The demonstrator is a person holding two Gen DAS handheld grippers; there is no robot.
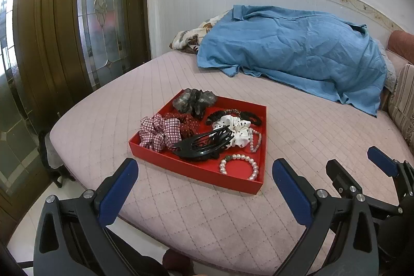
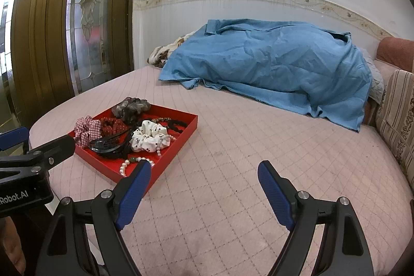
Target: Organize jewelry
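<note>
A red tray (image 1: pixel 191 168) lies on the pink quilted bed, also in the right wrist view (image 2: pixel 169 162). It holds a plaid scrunchie (image 1: pixel 159 132), a dark red dotted scrunchie (image 1: pixel 189 124), a grey scrunchie (image 1: pixel 195 100), a white dotted scrunchie (image 1: pixel 236 129), a black hair claw (image 1: pixel 204 145), a pearl bracelet (image 1: pixel 239 166) and black hair ties (image 1: pixel 248 115). My left gripper (image 1: pixel 204 170) is open and empty, just short of the tray's near edge. My right gripper (image 2: pixel 204 170) is open and empty, over the bed to the right of the tray.
A blue cloth (image 1: pixel 297 51) covers a heap at the back of the bed (image 2: pixel 258 146). Cushions (image 2: pixel 396 118) line the right side. A brown door with glass panels (image 1: pixel 64 25) stands at the left, past the bed's edge.
</note>
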